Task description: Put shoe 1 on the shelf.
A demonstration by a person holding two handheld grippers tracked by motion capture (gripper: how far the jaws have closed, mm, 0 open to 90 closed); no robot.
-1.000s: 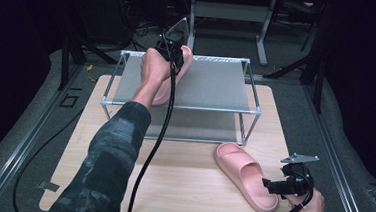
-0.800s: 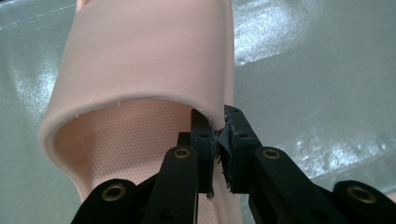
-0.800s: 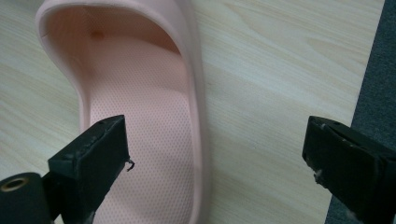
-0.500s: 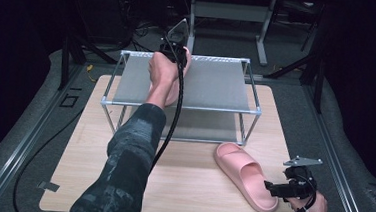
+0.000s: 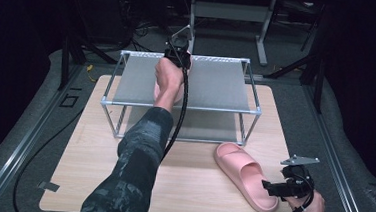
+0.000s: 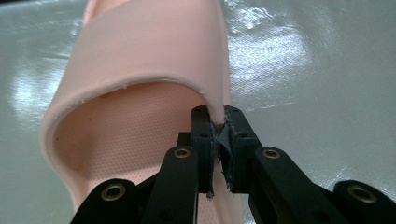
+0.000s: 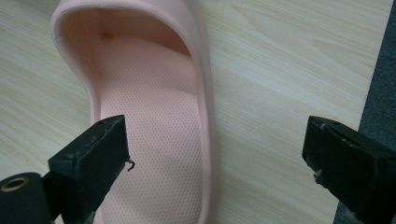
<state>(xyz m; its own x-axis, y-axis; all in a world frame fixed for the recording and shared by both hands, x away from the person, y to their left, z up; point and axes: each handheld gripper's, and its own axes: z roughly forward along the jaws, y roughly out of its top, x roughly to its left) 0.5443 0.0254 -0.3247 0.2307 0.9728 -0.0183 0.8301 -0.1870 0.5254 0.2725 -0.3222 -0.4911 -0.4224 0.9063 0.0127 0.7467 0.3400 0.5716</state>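
A pink slipper (image 6: 149,56) lies over the grey top shelf (image 5: 217,83) of a metal-framed rack, and my left gripper (image 6: 218,116) is shut on its side rim where the strap meets the sole. In the high view that gripper (image 5: 178,52) sits at the shelf's back middle, and the hand hides most of the slipper. A second pink slipper (image 5: 244,175) rests on the wooden table at front right. My right gripper (image 5: 270,187) stands open at its heel end; in the right gripper view (image 7: 215,140) one jaw is over the footbed (image 7: 149,121), the other beyond the slipper's side.
The two-tier rack (image 5: 107,100) stands across the back half of the light wooden table (image 5: 85,179). Cables trail from both grippers, the left one down along the forearm. Dark floor and rails (image 5: 28,135) surround the table; a metal stand (image 5: 261,31) is behind.
My left hand has sunk toward the top shelf with the slipper still pinched, drifting slightly right. The right gripper has kept still.
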